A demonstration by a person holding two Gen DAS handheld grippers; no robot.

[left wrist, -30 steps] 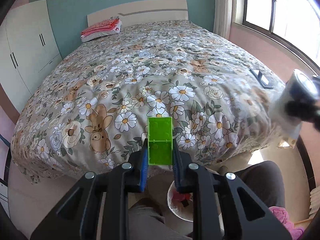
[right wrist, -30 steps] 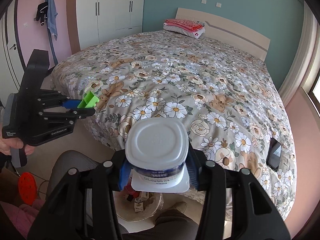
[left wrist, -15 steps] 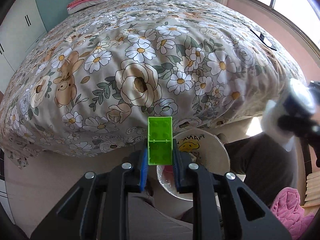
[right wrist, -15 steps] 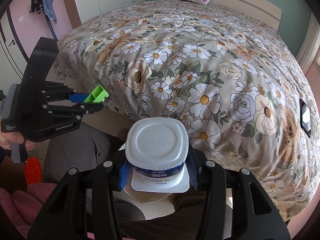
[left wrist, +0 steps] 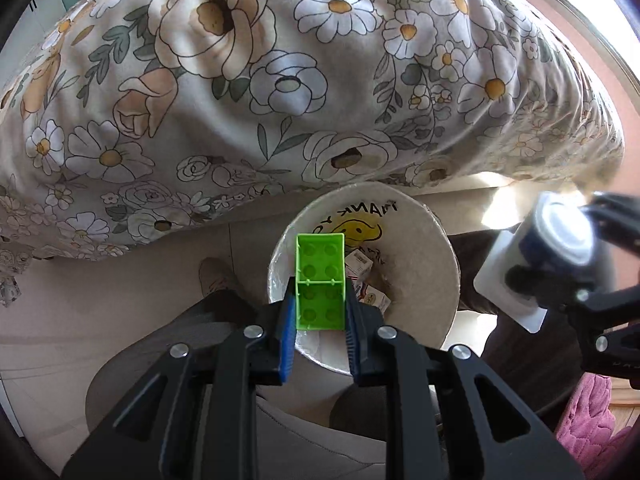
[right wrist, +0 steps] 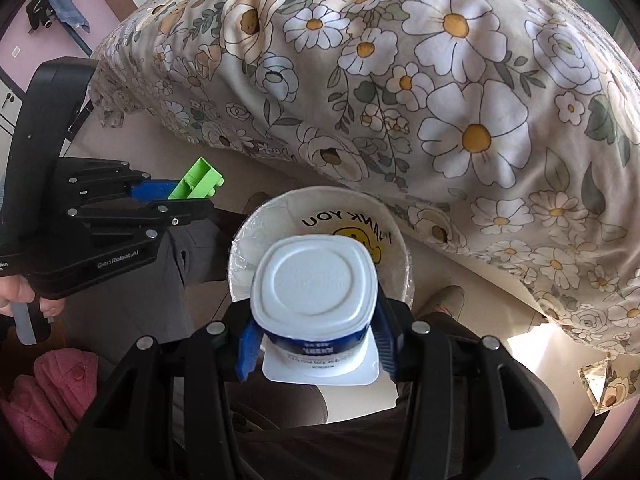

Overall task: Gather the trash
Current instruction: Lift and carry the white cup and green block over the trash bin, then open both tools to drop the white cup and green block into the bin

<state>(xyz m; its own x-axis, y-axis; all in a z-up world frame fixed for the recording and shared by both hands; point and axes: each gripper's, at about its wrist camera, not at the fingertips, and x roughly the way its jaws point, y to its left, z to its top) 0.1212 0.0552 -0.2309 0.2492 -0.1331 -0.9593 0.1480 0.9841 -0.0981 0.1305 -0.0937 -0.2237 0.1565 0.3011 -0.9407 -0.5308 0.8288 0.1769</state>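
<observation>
My left gripper (left wrist: 319,308) is shut on a green toy block (left wrist: 320,280), hollow side up, just above the near rim of a white trash bin (left wrist: 436,276) lined with a smiley-face bag. Small cartons (left wrist: 370,294) lie inside the bin. My right gripper (right wrist: 316,340) is shut on a white yogurt cup (right wrist: 316,284) with a blue band, held upside down over the bin (right wrist: 244,256). The right wrist view shows the left gripper (right wrist: 188,196) and its green block (right wrist: 198,180) at the left; the left wrist view shows the cup (left wrist: 560,236) blurred at the right.
A bed with a floral cover (left wrist: 248,80) hangs over the floor just behind the bin. The person's grey-trousered legs (left wrist: 224,312) flank the bin, with a shoe (left wrist: 214,276) on the floor. Pink cloth (right wrist: 48,392) lies at the lower left of the right wrist view.
Both grippers have dropped and tilted downward, from looking across the bed to pointing at the bin. Each keeps its grip on its item.
</observation>
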